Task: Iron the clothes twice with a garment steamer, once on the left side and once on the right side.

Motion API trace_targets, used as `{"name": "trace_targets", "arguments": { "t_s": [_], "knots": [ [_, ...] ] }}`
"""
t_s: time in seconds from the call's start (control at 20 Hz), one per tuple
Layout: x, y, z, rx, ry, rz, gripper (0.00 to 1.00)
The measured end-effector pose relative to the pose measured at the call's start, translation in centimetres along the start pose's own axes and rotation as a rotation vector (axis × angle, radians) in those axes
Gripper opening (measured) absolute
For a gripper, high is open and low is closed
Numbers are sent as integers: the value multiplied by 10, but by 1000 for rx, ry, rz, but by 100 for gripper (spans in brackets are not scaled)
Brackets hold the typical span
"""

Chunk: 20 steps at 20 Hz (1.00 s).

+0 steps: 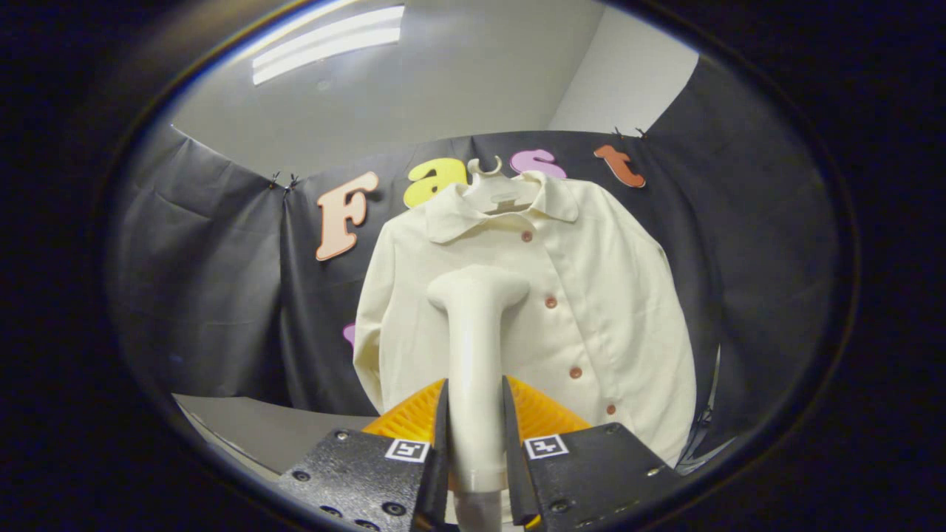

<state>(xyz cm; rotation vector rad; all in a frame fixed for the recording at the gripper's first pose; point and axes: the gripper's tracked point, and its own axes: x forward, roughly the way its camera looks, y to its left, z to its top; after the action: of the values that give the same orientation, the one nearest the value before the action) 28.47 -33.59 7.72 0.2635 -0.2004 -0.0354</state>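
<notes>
A cream button-up shirt (pixel 591 295) hangs on a pale hanger (pixel 494 193) against the black cloth wall. A cream garment steamer (pixel 477 325) stands upright between my fingers, and my gripper (pixel 475 425) is shut on its handle. The steamer's head sits in front of the shirt's chest, on the shirt's left half as I see it, below the collar. Whether the head touches the fabric I cannot tell. A row of reddish buttons runs down the shirt just to the right of the steamer.
A grey tabletop (pixel 273 428) lies below the shirt, to the left of my fingers. Black cloth (pixel 207 295) closes the booth behind and on both sides. A ceiling light (pixel 329 44) glows above.
</notes>
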Motion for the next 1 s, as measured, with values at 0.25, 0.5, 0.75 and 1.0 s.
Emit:
{"name": "trace_targets", "arguments": {
  "t_s": [0.25, 0.5, 0.75, 1.0],
  "knots": [
    [-19, -13, -28, 36, 29, -7, 32],
    [-48, -21, -79, 36, 89, -8, 32],
    [-74, -33, -124, 97, 140, -22, 33],
    [-98, -41, -163, 112, 189, -39, 33]
  ]
}}
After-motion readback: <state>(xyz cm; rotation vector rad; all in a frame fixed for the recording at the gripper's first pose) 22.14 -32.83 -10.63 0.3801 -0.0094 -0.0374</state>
